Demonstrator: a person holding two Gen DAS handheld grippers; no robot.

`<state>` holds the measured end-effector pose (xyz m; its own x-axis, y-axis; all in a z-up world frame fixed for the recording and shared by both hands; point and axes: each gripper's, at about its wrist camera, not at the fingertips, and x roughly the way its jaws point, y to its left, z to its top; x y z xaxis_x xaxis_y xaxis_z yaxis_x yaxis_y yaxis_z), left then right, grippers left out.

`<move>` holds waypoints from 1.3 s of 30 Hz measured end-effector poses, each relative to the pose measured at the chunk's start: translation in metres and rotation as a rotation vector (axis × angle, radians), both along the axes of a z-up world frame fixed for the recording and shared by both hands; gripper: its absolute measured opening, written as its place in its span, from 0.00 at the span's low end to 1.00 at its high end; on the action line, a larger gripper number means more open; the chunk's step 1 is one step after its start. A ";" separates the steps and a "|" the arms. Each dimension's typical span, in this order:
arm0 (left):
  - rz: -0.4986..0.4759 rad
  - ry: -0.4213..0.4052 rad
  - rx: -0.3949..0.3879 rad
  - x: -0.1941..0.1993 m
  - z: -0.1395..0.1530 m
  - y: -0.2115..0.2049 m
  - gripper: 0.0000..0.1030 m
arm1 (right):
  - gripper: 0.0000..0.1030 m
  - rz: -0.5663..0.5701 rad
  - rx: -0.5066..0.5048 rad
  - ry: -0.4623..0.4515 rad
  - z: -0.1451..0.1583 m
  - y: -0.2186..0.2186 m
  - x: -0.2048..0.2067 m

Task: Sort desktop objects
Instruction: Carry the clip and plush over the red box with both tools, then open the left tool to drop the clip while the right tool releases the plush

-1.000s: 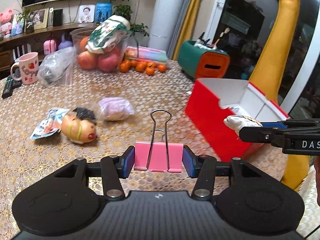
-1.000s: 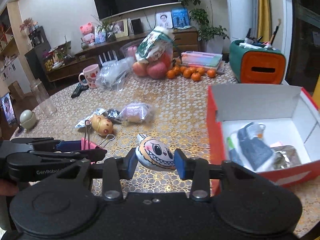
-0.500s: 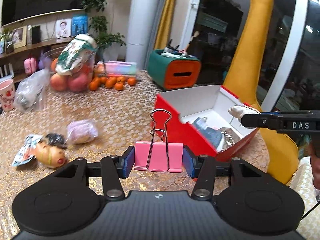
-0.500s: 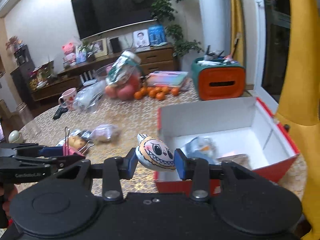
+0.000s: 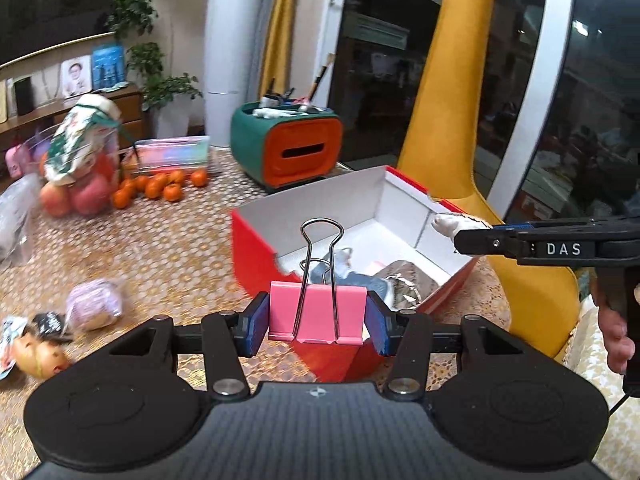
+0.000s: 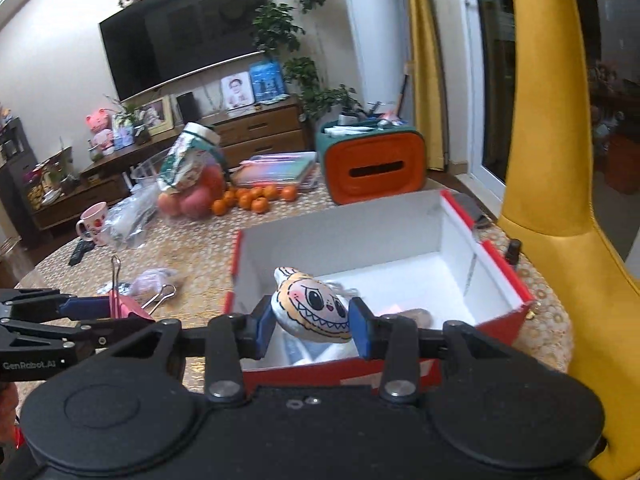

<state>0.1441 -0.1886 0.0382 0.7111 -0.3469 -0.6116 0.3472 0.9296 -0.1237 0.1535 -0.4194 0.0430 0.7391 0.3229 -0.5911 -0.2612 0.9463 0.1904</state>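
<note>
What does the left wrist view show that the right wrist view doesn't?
Only the left wrist view: the left tool head-on, shut on the pink clip, and the potato-like toy at the left edge.

Only the right wrist view: the right tool shut on the face toy, plus the mug and TV.

Both: the red box, the oranges and the orange-fronted bin.

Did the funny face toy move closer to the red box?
Yes. The face toy, clamped in the right gripper, was over the table beside the red box a second ago; now it hangs over the box's open inside.
</note>
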 end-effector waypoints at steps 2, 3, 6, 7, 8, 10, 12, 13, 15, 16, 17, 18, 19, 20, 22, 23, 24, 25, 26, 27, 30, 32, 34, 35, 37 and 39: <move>-0.015 0.001 0.011 0.005 -0.001 -0.009 0.48 | 0.37 -0.017 0.000 -0.002 -0.001 -0.009 0.002; -0.021 0.002 0.017 0.008 -0.002 -0.014 0.48 | 0.37 -0.027 0.001 -0.003 -0.002 -0.013 0.004; -0.040 0.013 0.023 0.018 -0.006 -0.027 0.48 | 0.37 -0.050 0.001 0.001 -0.005 -0.025 0.012; -0.045 0.015 0.029 0.022 -0.007 -0.032 0.48 | 0.37 -0.057 0.001 0.004 -0.006 -0.028 0.015; -0.050 0.016 0.035 0.026 -0.009 -0.036 0.48 | 0.37 -0.064 0.000 0.007 -0.008 -0.030 0.018; -0.061 0.019 0.047 0.034 -0.012 -0.044 0.48 | 0.37 -0.074 -0.001 0.019 -0.013 -0.033 0.027; -0.070 0.019 0.059 0.043 -0.013 -0.052 0.48 | 0.37 -0.078 -0.003 0.032 -0.018 -0.034 0.035; -0.072 0.018 0.066 0.047 -0.014 -0.056 0.48 | 0.37 -0.079 -0.009 0.036 -0.020 -0.033 0.039; -0.071 0.023 0.066 0.058 -0.014 -0.060 0.48 | 0.37 -0.085 -0.024 0.039 -0.024 -0.033 0.046; -0.071 0.028 0.063 0.063 -0.014 -0.061 0.48 | 0.37 -0.090 -0.028 0.042 -0.026 -0.033 0.050; -0.073 0.033 0.063 0.069 -0.014 -0.063 0.48 | 0.37 -0.091 -0.028 0.045 -0.027 -0.034 0.053; -0.075 0.034 0.066 0.074 -0.015 -0.066 0.48 | 0.37 -0.092 -0.029 0.048 -0.029 -0.035 0.057; -0.074 0.032 0.072 0.080 -0.015 -0.069 0.48 | 0.37 -0.095 -0.034 0.051 -0.031 -0.035 0.061; -0.073 0.033 0.079 0.086 -0.017 -0.072 0.48 | 0.37 -0.098 -0.042 0.054 -0.033 -0.036 0.065; -0.070 0.043 0.086 0.099 -0.020 -0.077 0.48 | 0.37 -0.103 -0.055 0.065 -0.037 -0.036 0.073; -0.068 0.048 0.089 0.104 -0.022 -0.080 0.48 | 0.37 -0.104 -0.059 0.070 -0.039 -0.036 0.077; -0.067 0.054 0.094 0.110 -0.025 -0.083 0.48 | 0.37 -0.105 -0.063 0.076 -0.041 -0.036 0.081; -0.069 0.058 0.100 0.115 -0.027 -0.085 0.48 | 0.37 -0.106 -0.068 0.083 -0.043 -0.036 0.085; -0.071 0.060 0.109 0.118 -0.029 -0.089 0.48 | 0.37 -0.104 -0.073 0.091 -0.045 -0.036 0.089; -0.074 0.062 0.116 0.122 -0.032 -0.092 0.48 | 0.37 -0.101 -0.082 0.099 -0.048 -0.035 0.094; -0.085 0.077 0.135 0.134 -0.039 -0.101 0.48 | 0.37 -0.102 -0.098 0.129 -0.056 -0.033 0.107; -0.094 0.093 0.142 0.139 -0.046 -0.106 0.48 | 0.37 -0.105 -0.102 0.147 -0.061 -0.034 0.114; -0.104 0.108 0.153 0.144 -0.051 -0.111 0.48 | 0.37 -0.102 -0.105 0.165 -0.066 -0.034 0.119; -0.110 0.115 0.160 0.146 -0.055 -0.113 0.48 | 0.37 -0.099 -0.108 0.172 -0.069 -0.033 0.121; -0.121 0.134 0.164 0.148 -0.061 -0.116 0.48 | 0.37 -0.092 -0.119 0.186 -0.074 -0.032 0.123; -0.127 0.152 0.168 0.150 -0.067 -0.117 0.48 | 0.37 -0.086 -0.129 0.202 -0.078 -0.030 0.125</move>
<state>0.2943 -0.3052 -0.0289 0.5636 -0.3120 -0.7648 0.4519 0.8915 -0.0307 0.2788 -0.4498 -0.0352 0.6234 0.1767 -0.7616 -0.1478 0.9832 0.1071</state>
